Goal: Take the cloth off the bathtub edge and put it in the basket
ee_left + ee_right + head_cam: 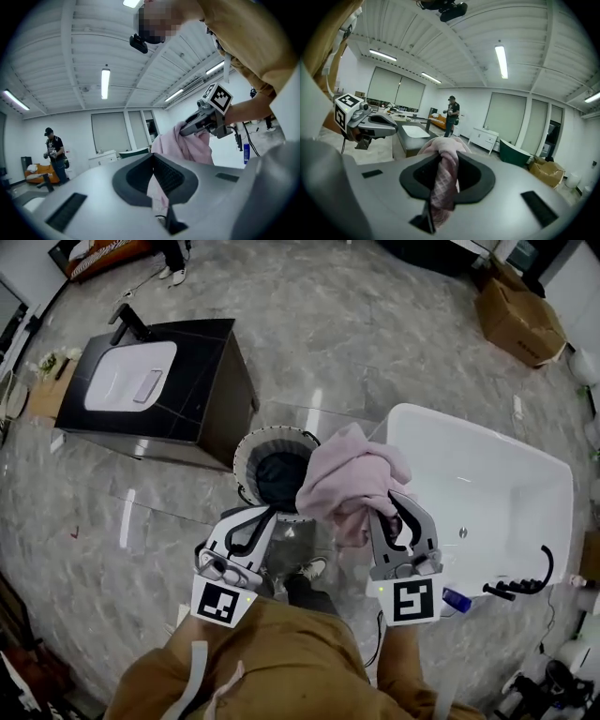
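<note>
The pink cloth (352,474) hangs bunched in the air between the round basket (246,451) and the white bathtub (412,418). My right gripper (394,504) is shut on it from below; in the right gripper view a fold of the cloth (443,145) is pinched in my right gripper (440,157). My left gripper (270,514) is over the basket's near rim. In the left gripper view a strip of pink shows in the narrow gap of my left gripper (153,159), and the rest of the cloth (187,145) drapes from the right gripper (187,129) beyond.
A dark vanity with a white sink (202,399) stands just left of the basket. A black faucet (525,582) and a blue bottle (457,598) are by the tub's near end. A cardboard box (520,320) sits far right. A person (452,115) stands across the room.
</note>
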`<state>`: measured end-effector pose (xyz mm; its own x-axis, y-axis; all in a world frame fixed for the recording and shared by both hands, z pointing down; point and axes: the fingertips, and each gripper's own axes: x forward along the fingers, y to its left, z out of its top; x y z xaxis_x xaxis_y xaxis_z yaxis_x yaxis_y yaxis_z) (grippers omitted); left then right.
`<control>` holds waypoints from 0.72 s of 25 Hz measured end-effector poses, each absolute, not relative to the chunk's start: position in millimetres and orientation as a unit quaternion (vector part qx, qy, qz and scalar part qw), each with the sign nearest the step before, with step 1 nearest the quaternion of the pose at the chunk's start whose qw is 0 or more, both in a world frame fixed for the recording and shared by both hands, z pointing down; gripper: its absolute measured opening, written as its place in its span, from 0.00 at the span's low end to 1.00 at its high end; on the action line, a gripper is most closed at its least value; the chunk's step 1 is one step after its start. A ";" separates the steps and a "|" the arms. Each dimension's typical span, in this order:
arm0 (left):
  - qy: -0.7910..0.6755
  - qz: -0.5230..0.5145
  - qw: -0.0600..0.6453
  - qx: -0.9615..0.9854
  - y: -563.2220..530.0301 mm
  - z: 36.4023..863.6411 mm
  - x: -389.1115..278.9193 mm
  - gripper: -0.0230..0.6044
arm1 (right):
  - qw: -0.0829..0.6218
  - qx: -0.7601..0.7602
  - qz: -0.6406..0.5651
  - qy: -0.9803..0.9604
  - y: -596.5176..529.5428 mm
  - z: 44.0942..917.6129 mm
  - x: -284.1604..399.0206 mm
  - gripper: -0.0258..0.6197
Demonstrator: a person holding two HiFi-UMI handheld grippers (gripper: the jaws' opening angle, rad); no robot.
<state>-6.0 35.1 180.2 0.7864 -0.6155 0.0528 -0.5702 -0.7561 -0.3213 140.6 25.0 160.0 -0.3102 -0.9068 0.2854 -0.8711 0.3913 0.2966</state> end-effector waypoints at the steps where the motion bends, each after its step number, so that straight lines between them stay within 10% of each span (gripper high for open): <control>1: 0.325 -0.077 0.147 -0.931 35.3 178.5 -18.4 0.05 | 0.207 0.546 -0.045 -0.811 24.3 157.1 130.4 0.16; 18: 0.335 -0.020 0.160 -0.928 33.4 148.3 -167.7 0.05 | 0.187 0.522 -0.091 -0.827 21.9 98.0 -40.9 0.16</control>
<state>-167.7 33.4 148.3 0.7748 -0.6283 -0.0702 -0.6156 -0.7246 -0.3098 -40.9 21.9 98.0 -0.3850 -0.8975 0.2149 -0.8297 0.4386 0.3454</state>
